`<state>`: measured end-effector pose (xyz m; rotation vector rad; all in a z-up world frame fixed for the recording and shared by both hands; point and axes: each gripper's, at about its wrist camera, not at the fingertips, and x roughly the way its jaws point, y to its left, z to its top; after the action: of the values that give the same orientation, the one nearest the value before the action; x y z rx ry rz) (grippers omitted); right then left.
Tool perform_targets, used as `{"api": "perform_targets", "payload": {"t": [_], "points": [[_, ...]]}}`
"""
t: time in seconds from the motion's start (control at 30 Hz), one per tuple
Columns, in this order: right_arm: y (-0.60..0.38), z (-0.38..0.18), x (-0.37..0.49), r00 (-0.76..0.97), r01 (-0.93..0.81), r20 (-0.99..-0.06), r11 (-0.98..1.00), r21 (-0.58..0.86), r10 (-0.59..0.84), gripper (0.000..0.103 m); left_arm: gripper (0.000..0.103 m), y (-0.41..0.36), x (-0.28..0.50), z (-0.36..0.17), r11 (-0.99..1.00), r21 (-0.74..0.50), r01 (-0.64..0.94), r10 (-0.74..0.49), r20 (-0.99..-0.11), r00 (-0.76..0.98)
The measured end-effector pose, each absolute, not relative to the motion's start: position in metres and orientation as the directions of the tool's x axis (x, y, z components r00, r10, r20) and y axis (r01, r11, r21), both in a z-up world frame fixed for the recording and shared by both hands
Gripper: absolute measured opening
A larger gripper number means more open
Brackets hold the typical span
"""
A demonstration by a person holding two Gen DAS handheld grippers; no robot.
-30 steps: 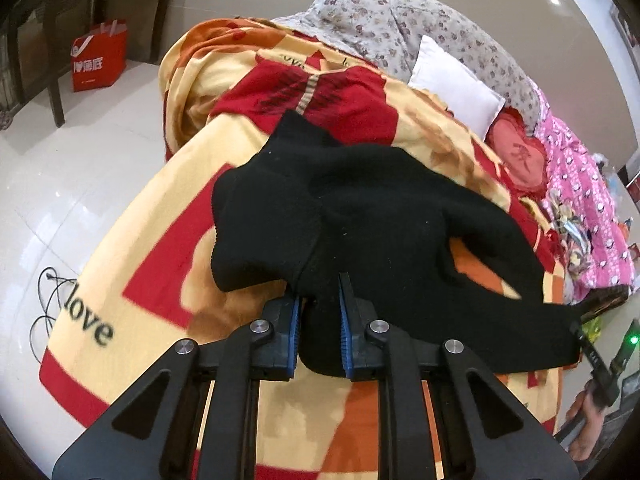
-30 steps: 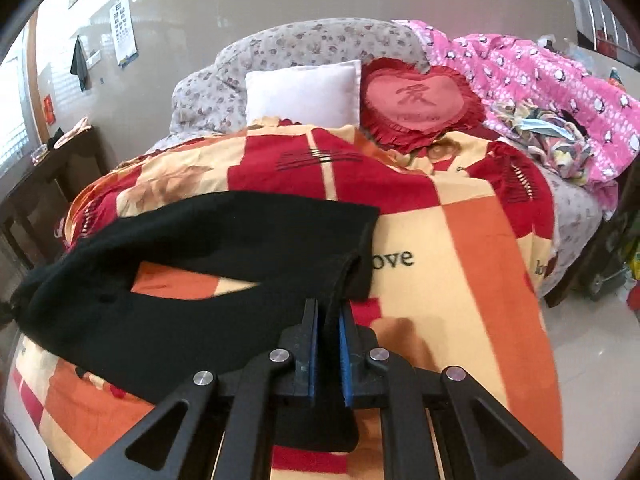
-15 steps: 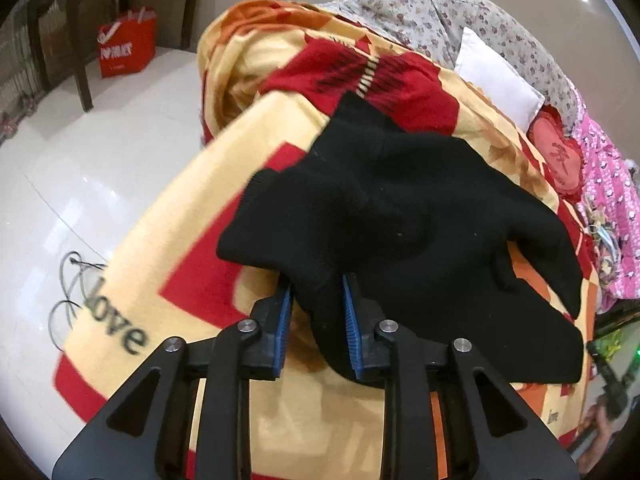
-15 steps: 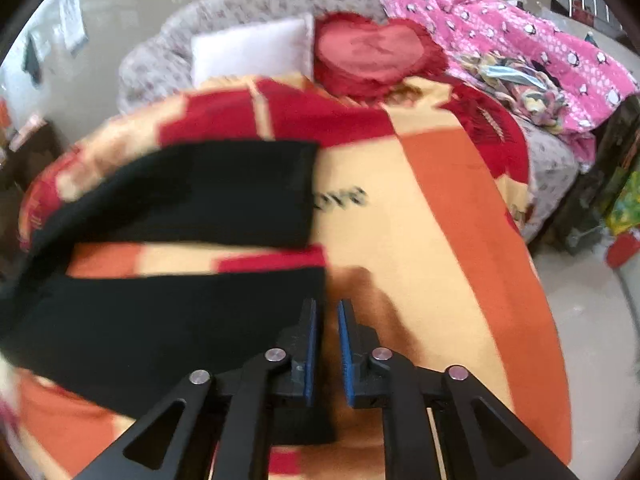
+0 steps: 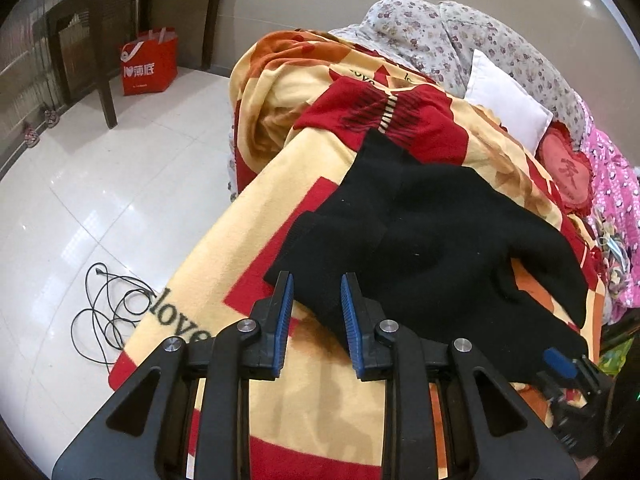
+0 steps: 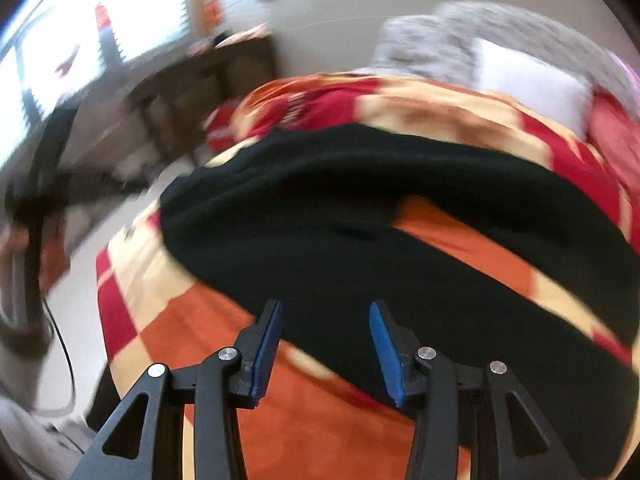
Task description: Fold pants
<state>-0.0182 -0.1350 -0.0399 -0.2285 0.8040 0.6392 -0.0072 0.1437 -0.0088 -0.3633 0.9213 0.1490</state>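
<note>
Lying on one blanket (image 5: 256, 200): one black pants (image 5: 432, 240); left gripper (image 5: 316, 304), right gripper (image 6: 325, 334) jaws apart, empty.

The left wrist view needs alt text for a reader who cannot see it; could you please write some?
The open left gripper hovers at the near edge of black pants lying rumpled on a red, orange and cream blanket covering a bed. A white pillow lies beyond, and a red shopping bag stands on the tiled floor.
</note>
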Motion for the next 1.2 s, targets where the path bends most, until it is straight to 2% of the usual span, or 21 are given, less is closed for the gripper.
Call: {"api": "perform_targets", "payload": {"t": [0.17, 0.27, 0.47, 0.53, 0.8, 0.97, 1.1, 1.17, 1.2], "points": [[-0.110, -0.032, 0.003, 0.544, -0.620, -0.721, 0.784, 0.001, 0.430, 0.044, 0.030, 0.125, 0.005, -0.011, 0.941, -0.251, -0.227, -0.068, -0.798, 0.598], [-0.108, -0.025, 0.029, 0.553, -0.599, -0.716, 0.800, 0.013, 0.425, 0.044, 0.039, 0.111, 0.017, -0.015, 0.947, -0.254, -0.196, -0.094, -0.804, 0.588], [-0.097, -0.001, 0.089, 0.614, -0.577, -0.677, 0.816, -0.034, 0.405, 0.044, 0.039, 0.088, 0.060, -0.025, 0.962, -0.225, -0.153, -0.106, -0.827, 0.552], [-0.090, 0.006, 0.114, 0.633, -0.571, -0.671, 0.818, -0.068, 0.386, 0.048, 0.039, 0.087, 0.077, -0.026, 0.964, -0.208, -0.164, -0.088, -0.836, 0.542], [-0.057, -0.008, 0.201, 0.550, -0.676, -0.741, 0.726, -0.124, 0.386, 0.049, 0.039, 0.091, 0.145, -0.049, 0.976, -0.112, -0.186, -0.017, -0.894, 0.448], [-0.044, -0.031, 0.223, 0.497, -0.729, -0.787, 0.668, -0.149, 0.366, 0.050, 0.042, 0.101, 0.158, -0.054, 0.973, -0.116, -0.201, -0.011, -0.888, 0.460], [-0.041, -0.050, 0.238, 0.434, -0.745, -0.824, 0.659, -0.101, 0.365, 0.049, 0.045, 0.095, 0.161, -0.054, 0.979, -0.076, -0.187, 0.023, -0.880, 0.474], [-0.043, -0.050, 0.236, 0.443, -0.741, -0.804, 0.667, -0.080, 0.396, 0.036, 0.050, 0.095, 0.162, -0.055, 0.979, -0.074, -0.189, 0.027, -0.874, 0.485], [-0.044, -0.049, 0.233, 0.446, -0.737, -0.797, 0.673, -0.068, 0.408, 0.024, 0.052, 0.096, 0.162, -0.056, 0.978, -0.077, -0.194, 0.028, -0.873, 0.488]]}}
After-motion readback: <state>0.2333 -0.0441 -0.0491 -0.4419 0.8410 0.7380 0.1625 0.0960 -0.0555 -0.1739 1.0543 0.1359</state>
